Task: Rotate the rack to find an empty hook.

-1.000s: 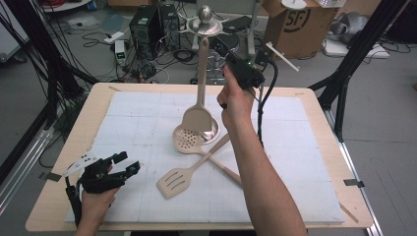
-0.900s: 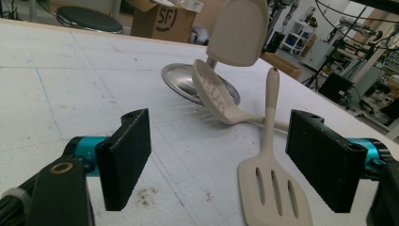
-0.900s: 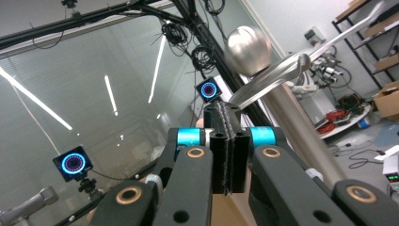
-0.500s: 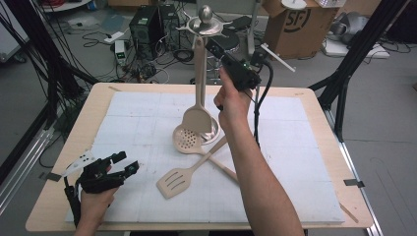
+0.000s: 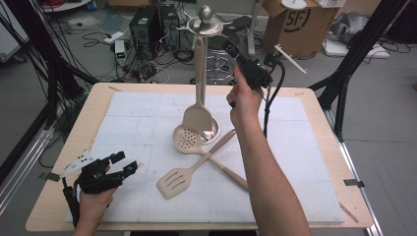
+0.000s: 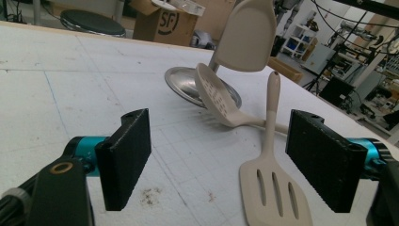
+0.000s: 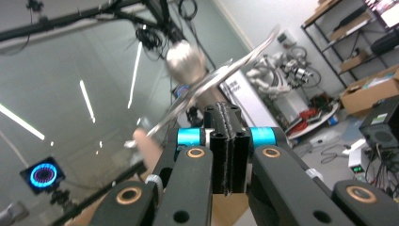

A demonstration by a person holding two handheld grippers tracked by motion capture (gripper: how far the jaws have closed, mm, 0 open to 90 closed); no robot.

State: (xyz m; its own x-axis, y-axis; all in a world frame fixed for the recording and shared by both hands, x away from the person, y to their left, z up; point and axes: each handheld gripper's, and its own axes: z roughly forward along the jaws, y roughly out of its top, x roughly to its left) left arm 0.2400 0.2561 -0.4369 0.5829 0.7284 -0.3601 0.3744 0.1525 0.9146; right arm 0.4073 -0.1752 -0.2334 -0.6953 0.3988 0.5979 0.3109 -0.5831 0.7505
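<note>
A beige solid turner (image 5: 198, 105) hangs by its handle from the metal utensil stand with the ball-shaped knob on top (image 5: 206, 22), its blade dangling just over the stand's round mirrored base (image 5: 214, 129), and the right gripper (image 5: 235, 50) now sits a little to the right of the top of the stand with its jaws pressed flat together on nothing (the right gripper view shows the two black pads meeting, with the blurred knob and hook arms of the stand just ahead). Against the pictures from a second and half a second earlier, this gripper has slid sideways and slightly lower, away from the stand's crown, while the turner has kept its place on its hook; I judge that the hanging of this piece is finished and the hand is backing off. Two pieces lie on the white padded table cover (image 5: 128, 113): a beige perforated skimmer spoon (image 5: 187, 139), its bowl resting against the base, and a beige slotted spatula (image 5: 176, 181), whose handle crosses the skimmer's. The left gripper (image 5: 123, 164) rests low at the near left edge, unmoved across the three high views, its jaws wide apart and empty, facing the slotted spatula. One of these two probably goes up next.
</note>
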